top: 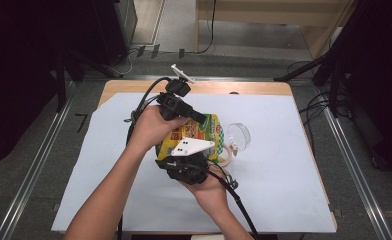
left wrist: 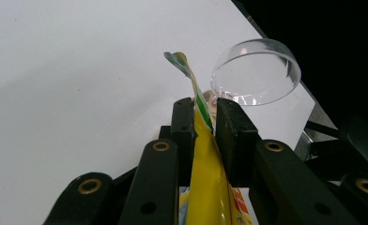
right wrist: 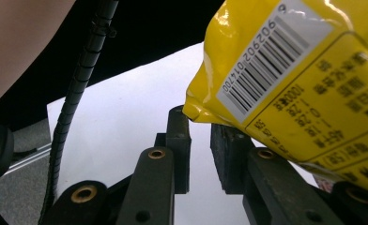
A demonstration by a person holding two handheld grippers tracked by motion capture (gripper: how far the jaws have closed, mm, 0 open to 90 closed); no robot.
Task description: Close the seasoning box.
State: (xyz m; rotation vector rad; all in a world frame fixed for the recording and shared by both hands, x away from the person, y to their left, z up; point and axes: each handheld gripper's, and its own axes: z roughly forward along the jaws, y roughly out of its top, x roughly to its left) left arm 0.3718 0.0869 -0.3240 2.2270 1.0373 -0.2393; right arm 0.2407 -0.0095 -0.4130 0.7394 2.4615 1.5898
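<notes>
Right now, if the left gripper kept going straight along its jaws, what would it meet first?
Probably the clear glass bowl, which sits just past the jaws. The left gripper is shut on the yellow packet. Depth is hard to judge.

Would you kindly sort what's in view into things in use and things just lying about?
In use:
yellow snack bag
left gripper, shut on the bag's edge
right gripper, jaws apart at the bag's corner

Lying about:
clear glass bowl
white table cover

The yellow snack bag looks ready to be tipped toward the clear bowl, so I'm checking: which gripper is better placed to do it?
Left, probably. The left gripper has its jaws shut on the yellow snack bag edge, with the clear bowl just ahead. The right gripper jaws stand apart beneath the bag's corner.
</notes>
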